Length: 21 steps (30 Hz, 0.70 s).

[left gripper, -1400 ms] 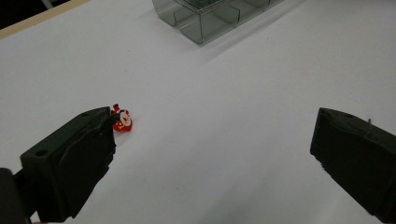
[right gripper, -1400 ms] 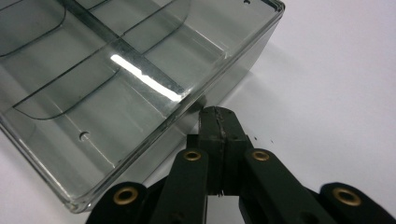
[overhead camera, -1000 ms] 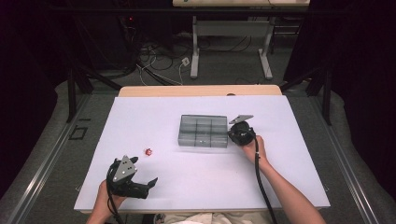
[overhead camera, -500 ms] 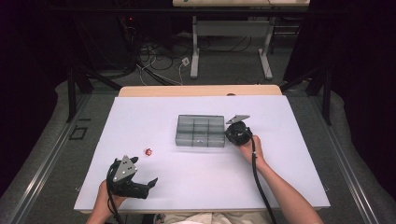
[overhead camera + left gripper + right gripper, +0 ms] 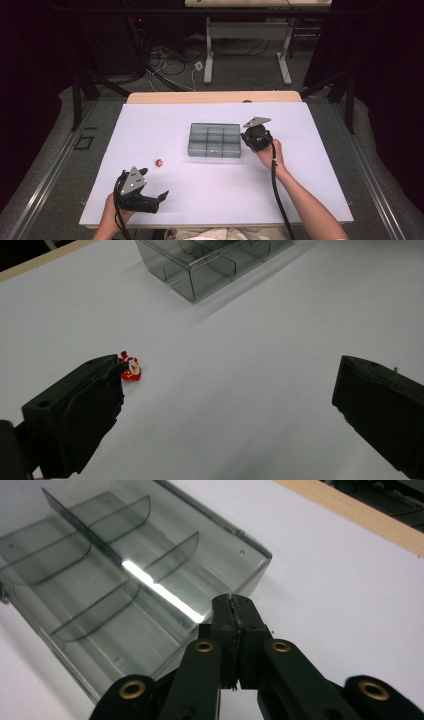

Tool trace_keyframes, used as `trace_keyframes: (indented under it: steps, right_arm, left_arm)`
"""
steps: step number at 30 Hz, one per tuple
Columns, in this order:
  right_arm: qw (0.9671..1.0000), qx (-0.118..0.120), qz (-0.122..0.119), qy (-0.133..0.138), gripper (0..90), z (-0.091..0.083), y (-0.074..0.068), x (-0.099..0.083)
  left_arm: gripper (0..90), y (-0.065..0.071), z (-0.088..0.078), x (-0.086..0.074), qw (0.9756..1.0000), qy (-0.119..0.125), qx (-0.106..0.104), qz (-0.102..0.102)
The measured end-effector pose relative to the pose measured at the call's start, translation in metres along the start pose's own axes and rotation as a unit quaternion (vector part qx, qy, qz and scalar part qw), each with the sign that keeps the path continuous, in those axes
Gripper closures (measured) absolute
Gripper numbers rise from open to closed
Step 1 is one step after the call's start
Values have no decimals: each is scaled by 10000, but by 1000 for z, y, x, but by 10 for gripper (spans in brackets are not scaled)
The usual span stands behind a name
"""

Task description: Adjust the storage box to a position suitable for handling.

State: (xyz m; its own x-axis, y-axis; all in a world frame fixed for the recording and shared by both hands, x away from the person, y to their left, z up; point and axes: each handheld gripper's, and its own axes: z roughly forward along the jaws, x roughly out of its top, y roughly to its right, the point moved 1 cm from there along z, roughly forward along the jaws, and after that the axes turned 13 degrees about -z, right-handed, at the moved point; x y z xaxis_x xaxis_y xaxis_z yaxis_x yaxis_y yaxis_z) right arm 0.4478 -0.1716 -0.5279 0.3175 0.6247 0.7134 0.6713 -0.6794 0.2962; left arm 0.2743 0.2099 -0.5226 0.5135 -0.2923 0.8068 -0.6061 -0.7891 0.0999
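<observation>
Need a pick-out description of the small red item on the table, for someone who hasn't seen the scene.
Start at the white table, then find the grey compartment box near its middle. Left of the box and nearer the person, ahead of the left claw, lies a small red figure. It is the one brightly coloured thing there.

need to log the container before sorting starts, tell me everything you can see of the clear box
The box is a shallow, lidless rectangular tray of smoky see-through plastic. Thin dividers with curved tops split it into six compartments, two rows of three. Light glints off its floor, and the compartments look empty in the right gripper view. It lies flat near the middle of the white table. The right gripper, fingers shut, hangs over the box's edge; whether it touches the wall is unclear. The small red figure lies apart from it.
</observation>
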Motion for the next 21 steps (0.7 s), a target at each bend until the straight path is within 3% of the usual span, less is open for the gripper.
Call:
trace_keyframes:
  steps: [12, 21]
  right_arm:
    - [9999, 106, 63, 120, 893, 16, 8, 41]
    - [9996, 196, 17, -204, 900, 45, 8, 71]
  left_arm:
    - [2, 0, 0, 0, 10000, -9, -16, 2]
    - [1, 0, 0, 0, 10000, 16, 7, 21]
